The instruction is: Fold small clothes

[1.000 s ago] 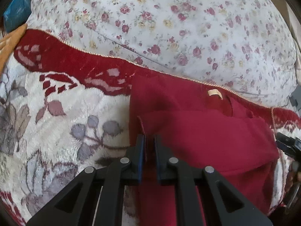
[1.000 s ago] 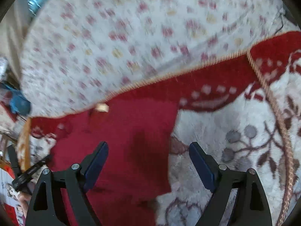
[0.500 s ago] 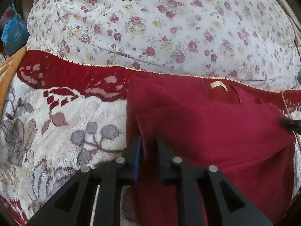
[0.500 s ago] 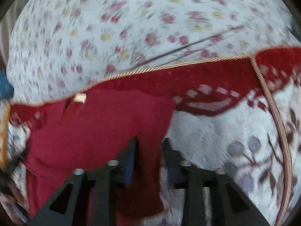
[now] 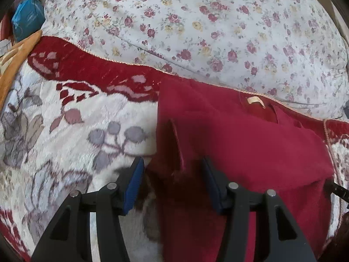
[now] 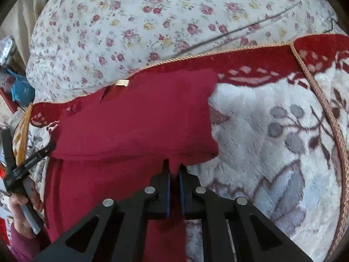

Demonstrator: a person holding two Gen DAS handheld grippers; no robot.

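Note:
A dark red garment (image 5: 240,144) with a small beige neck label (image 5: 254,100) lies on a plush floral blanket (image 5: 72,135), partly folded across itself. My left gripper (image 5: 172,172) is open, its blue pads on either side of a raised ridge of red cloth at the garment's left edge. In the right wrist view the same garment (image 6: 135,118) fills the middle. My right gripper (image 6: 173,170) is shut on the garment's cloth just below the fold's lower edge.
A white quilt with small roses (image 5: 218,26) lies behind the blanket. The blanket's red border with gold cord (image 6: 240,52) runs along the quilt. A blue bag (image 5: 26,26) and orange cloth (image 5: 15,61) sit at far left. The left gripper (image 6: 21,163) and the hand holding it show in the right wrist view.
My left gripper was shut on the garment's left edge and has opened, letting it go. My right gripper was open, closed on the red cloth half a second ago, and stays shut.

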